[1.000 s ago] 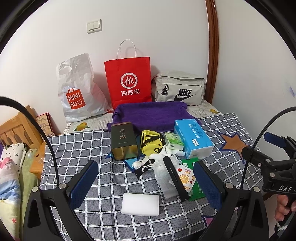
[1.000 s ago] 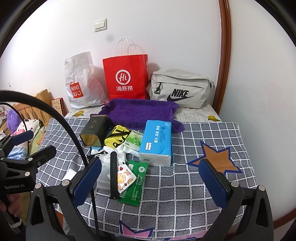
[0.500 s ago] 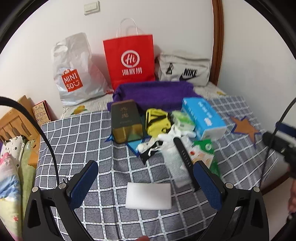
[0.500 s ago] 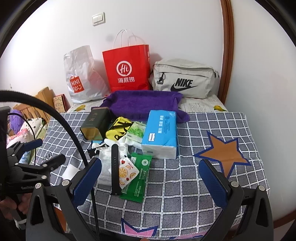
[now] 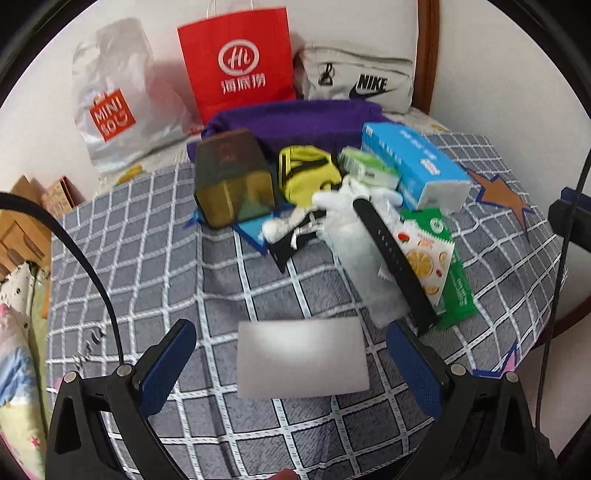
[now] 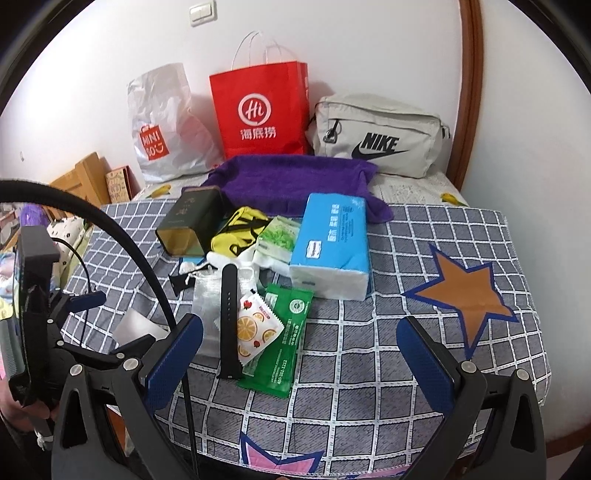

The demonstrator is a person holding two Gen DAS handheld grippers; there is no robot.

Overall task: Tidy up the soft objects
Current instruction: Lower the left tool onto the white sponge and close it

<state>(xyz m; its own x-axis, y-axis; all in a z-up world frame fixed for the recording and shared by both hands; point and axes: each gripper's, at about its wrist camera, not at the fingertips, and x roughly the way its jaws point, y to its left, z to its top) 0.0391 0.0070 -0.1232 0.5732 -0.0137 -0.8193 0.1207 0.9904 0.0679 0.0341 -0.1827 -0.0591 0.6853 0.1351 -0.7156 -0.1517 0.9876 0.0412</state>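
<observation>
Approaching the white sponge block (image 5: 303,357) near the table's front edge.
Left gripper (image 5: 293,369) and right gripper (image 6: 299,360) are held wide open, empty; an off-centre closure may push the block off that edge.

Ahead of my tool a plain white wall (image 6: 332,44) closes off the far side, with a white light switch (image 6: 202,11) high up to the left. A brown wooden trim (image 6: 471,92) runs up the corner on the right, where a second white wall turns toward me. Far left, beyond the table (image 6: 424,236) in its grey checked cloth, stands light wooden furniture (image 6: 79,177). The light is even and soft.
</observation>
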